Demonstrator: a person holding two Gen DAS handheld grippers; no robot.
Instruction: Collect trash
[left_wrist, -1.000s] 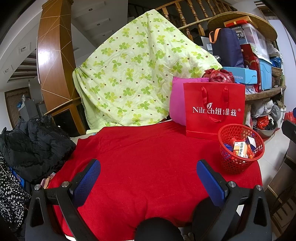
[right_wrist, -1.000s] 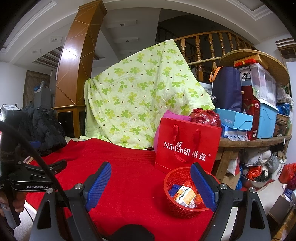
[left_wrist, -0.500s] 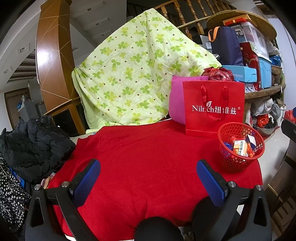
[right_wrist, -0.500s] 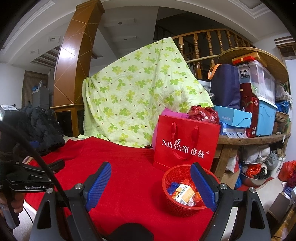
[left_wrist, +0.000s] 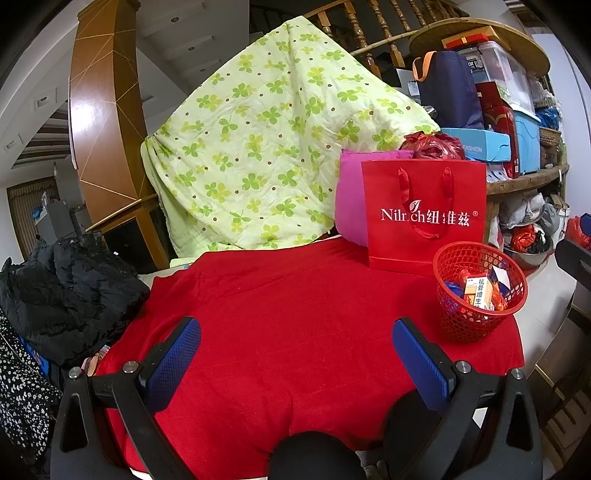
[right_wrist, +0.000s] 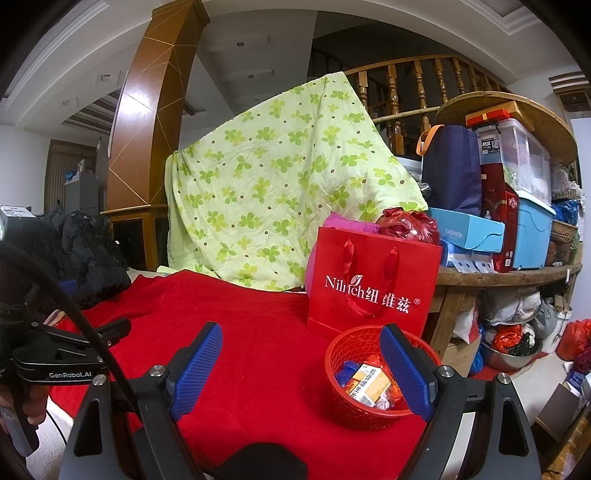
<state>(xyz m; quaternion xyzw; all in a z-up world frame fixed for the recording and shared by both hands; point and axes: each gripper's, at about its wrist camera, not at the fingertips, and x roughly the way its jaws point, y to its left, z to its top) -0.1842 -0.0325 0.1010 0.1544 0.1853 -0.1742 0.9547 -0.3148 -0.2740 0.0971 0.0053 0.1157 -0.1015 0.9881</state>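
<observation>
Blue-padded fingers of the left gripper (left_wrist: 296, 360) and right gripper (right_wrist: 301, 367) spread wide, grasping nothing, above the red-clothed counter (left_wrist: 280, 306). Beyond, trash (right_wrist: 369, 384) fills a red basket (right_wrist: 354, 406) before a red bag (right_wrist: 373, 288).

A round red plastic mesh basket (left_wrist: 479, 291) stands upright near the right edge of the red-cloth-covered bench (left_wrist: 295, 314), just in front of a red paper gift bag. Inside it lie an orange-and-white printed carton (right_wrist: 369, 384), tilted, with blue (right_wrist: 345, 371) and orange wrappers around it.
</observation>
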